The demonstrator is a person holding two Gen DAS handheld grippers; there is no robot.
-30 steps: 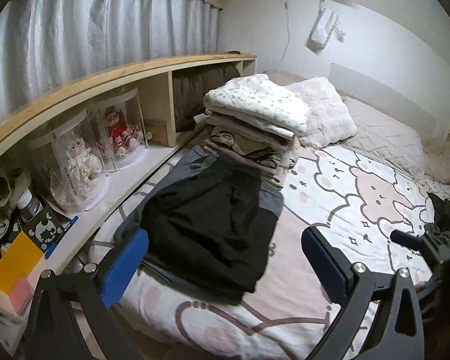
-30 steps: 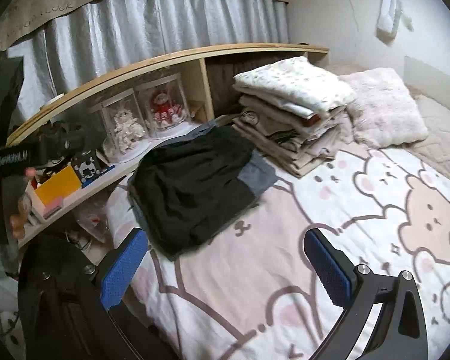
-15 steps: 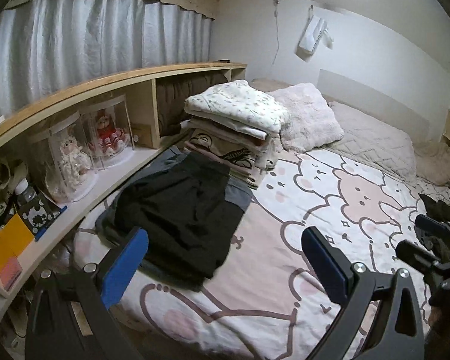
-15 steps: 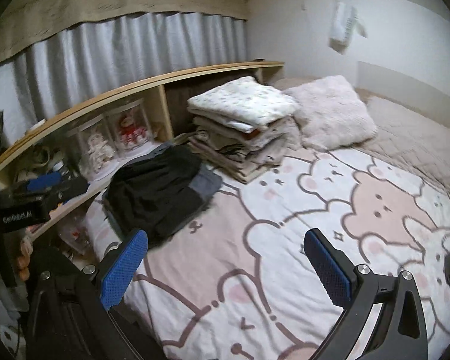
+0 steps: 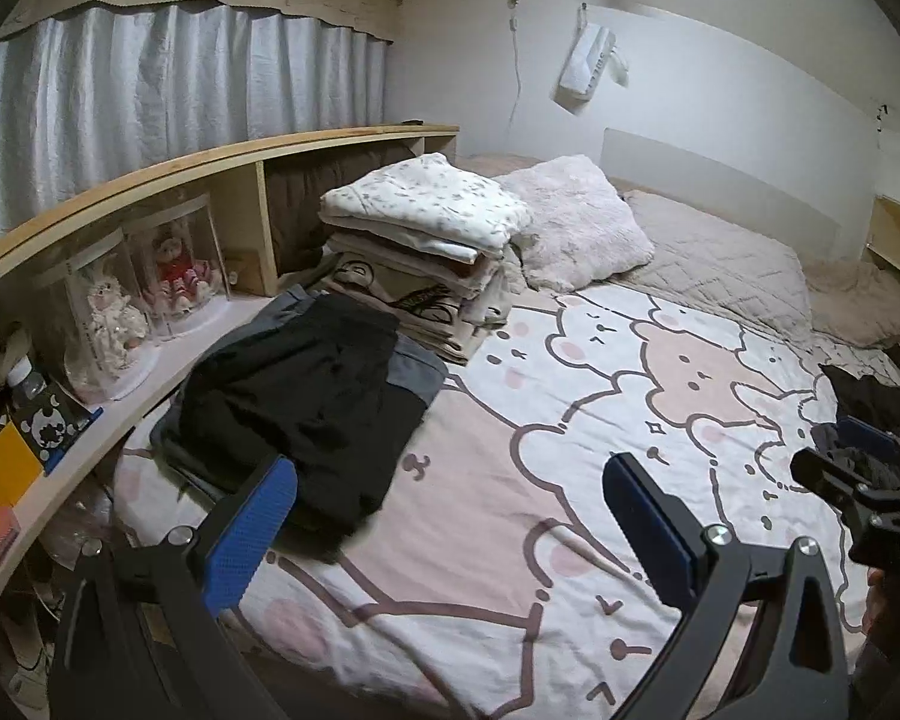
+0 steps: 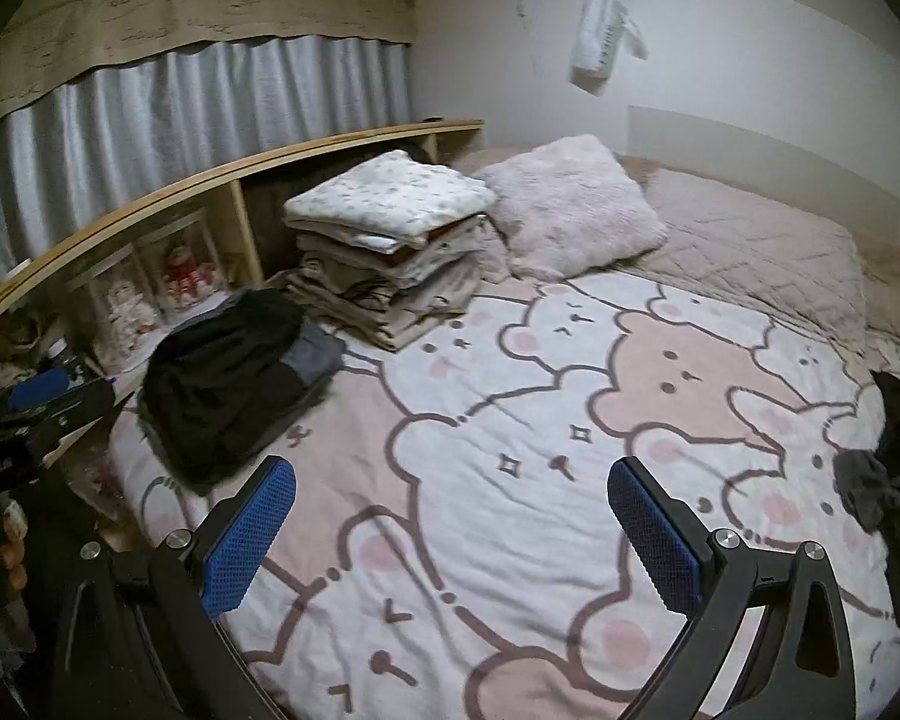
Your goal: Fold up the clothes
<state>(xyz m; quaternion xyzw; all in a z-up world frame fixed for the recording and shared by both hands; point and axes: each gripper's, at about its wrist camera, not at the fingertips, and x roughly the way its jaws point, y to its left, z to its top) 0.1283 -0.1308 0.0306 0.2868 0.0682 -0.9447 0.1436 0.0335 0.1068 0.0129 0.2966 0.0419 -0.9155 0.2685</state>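
A folded black garment [image 5: 306, 396] [image 6: 228, 378] lies on a grey one [image 5: 414, 369] [image 6: 318, 357] at the left side of the bed [image 5: 510, 540]. Behind it stands a tall stack of folded clothes [image 5: 426, 252] [image 6: 390, 252] topped by a white patterned piece. Loose dark clothes [image 5: 870, 402] [image 6: 888, 480] sit in a heap at the bed's right edge. My left gripper [image 5: 450, 516] is open above the bedspread, holding nothing. My right gripper [image 6: 450, 522] is open too, empty; it also shows at the right edge of the left wrist view, close to the dark heap.
A wooden shelf [image 5: 150, 180] runs along the left with dolls in clear cases [image 5: 144, 294], a bottle and small boxes. A fluffy pillow [image 5: 576, 222] [image 6: 570, 210] and a beige quilt [image 5: 720, 264] lie at the bed's far end. Grey curtains [image 5: 150, 90] hang behind the shelf.
Both grippers have pulled back and swung right, away from the folded black garment. More of the bedspread and the dark heap at the right have come into view.
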